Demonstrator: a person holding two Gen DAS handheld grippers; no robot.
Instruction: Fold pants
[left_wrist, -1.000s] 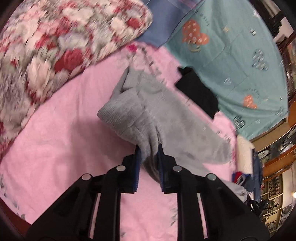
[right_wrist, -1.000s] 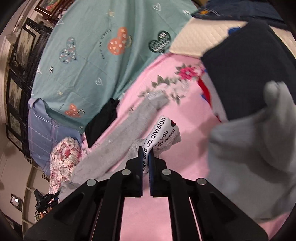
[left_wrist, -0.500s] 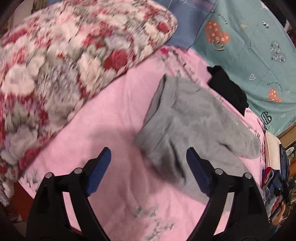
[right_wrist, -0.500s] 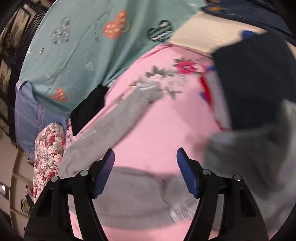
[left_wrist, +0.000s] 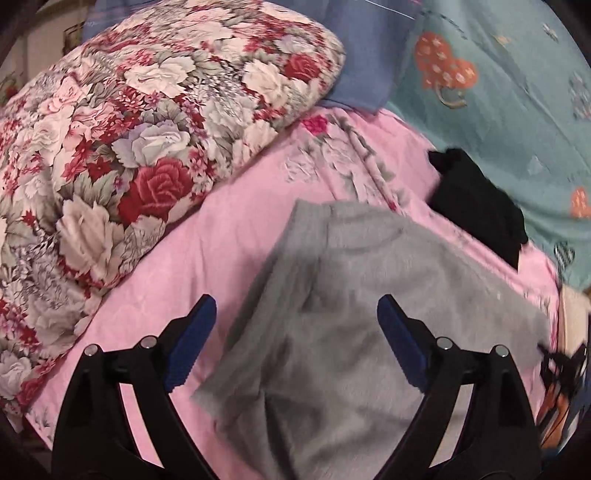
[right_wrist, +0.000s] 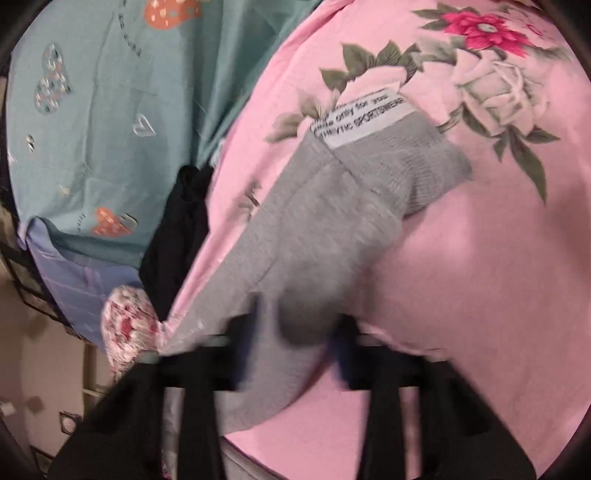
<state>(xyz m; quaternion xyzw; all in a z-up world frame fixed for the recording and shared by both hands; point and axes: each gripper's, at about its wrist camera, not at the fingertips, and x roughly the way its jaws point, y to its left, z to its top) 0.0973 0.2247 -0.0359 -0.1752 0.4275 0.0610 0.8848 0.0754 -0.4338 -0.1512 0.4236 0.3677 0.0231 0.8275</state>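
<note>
Grey sweatpants (left_wrist: 354, 302) lie folded on the pink floral bedsheet (left_wrist: 221, 251). My left gripper (left_wrist: 295, 332) is open and empty, its blue pads (left_wrist: 190, 341) spread just above the near end of the pants. In the right wrist view the pants (right_wrist: 314, 236) stretch away to a ribbed cuff with a white printed label (right_wrist: 365, 118). My right gripper (right_wrist: 291, 336) is open over the grey fabric; its fingers are blurred by motion.
A large rose-patterned quilt (left_wrist: 129, 147) lies left of the pants. A black garment (left_wrist: 476, 199) lies at the sheet's far edge, against a teal heart-print cover (left_wrist: 498, 92). A blue pillow (left_wrist: 362, 55) lies behind. More clothes lie at the right edge (left_wrist: 565, 387).
Both grippers have opened and let go of the pants, which now lie flat on the sheet. The right gripper has moved forward and down over the pant leg.
</note>
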